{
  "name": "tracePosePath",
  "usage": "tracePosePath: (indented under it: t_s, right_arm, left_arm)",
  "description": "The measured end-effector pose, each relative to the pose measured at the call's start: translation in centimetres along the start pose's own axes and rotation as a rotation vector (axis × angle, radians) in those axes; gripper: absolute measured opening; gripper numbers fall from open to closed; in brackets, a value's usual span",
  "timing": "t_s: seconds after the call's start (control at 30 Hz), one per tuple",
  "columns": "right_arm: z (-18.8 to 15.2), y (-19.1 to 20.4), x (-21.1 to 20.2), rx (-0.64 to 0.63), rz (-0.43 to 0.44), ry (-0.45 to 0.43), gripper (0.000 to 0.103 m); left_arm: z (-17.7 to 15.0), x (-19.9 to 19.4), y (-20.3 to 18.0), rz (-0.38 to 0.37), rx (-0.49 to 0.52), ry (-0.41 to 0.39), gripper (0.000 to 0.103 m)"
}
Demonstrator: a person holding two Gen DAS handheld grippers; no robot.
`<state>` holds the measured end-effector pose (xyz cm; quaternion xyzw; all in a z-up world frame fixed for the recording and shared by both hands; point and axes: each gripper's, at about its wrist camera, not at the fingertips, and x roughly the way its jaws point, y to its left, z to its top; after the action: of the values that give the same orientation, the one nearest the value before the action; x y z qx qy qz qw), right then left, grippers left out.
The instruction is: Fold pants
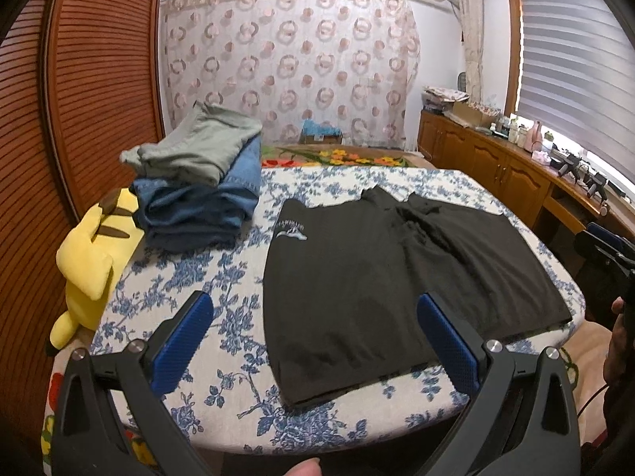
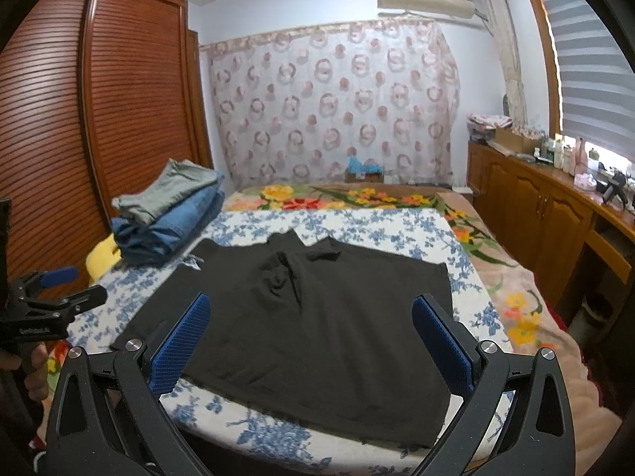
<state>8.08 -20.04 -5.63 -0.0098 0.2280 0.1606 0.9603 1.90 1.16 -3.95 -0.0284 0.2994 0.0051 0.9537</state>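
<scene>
While both released, left tool (image 1: 313,309) and right tool (image 2: 311,313) over black pants (image 1: 397,269), folded stack (image 1: 198,182) beside.

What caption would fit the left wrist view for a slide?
Open left gripper above black pants lying flat on a floral cloth, beside a stack of folded clothes.

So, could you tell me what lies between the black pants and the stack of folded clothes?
Only bare blue floral cloth separates the black pants from the folded stack, seen in both wrist views.
</scene>
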Motion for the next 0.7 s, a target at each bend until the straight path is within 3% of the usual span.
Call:
tracePosePath:
  t_s: [0.7]
  right_arm:
    - [-5.2,-1.7,7.5,-0.031,-0.018,0.225,0.103]
  left_arm:
    - [-3.5,2.7,4.3,-0.029,-0.070,0.068,0.103]
